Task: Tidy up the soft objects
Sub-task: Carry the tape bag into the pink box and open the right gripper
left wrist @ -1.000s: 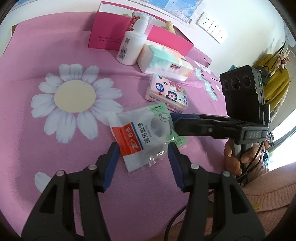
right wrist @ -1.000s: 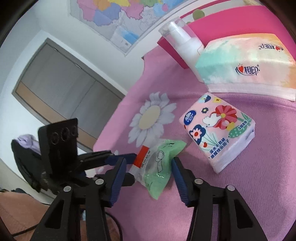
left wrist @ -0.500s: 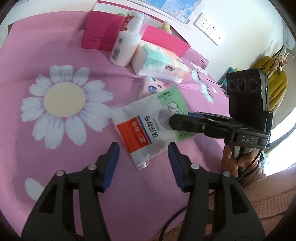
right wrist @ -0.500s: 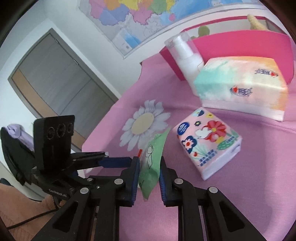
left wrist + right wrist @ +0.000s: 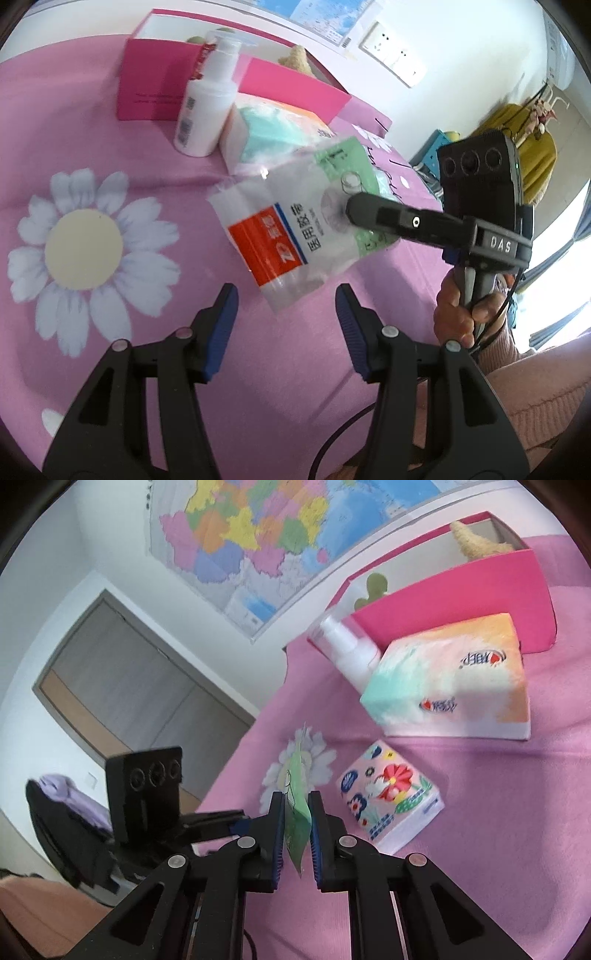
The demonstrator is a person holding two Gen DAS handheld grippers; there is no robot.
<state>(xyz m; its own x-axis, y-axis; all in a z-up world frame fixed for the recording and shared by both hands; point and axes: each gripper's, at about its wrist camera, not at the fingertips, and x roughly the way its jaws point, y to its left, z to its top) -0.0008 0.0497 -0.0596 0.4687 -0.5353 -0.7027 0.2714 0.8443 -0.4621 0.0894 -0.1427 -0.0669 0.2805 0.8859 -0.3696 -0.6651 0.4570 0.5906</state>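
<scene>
from the left wrist, our left tongs stand released over the pink flowered cloth, nothing between them. just ahead, the right tongs are clenched on the tape packet, a clear bag with an orange block marked "zd", held above the cloth. behind it we count one white pump bottle, one pastel tissue pack and one pink box; the tool reads "das".

from the right wrist, the packet sits edge-on between the pads. right of it lies one floral tissue pack, with the pastel pack behind. a map hangs on the wall.
</scene>
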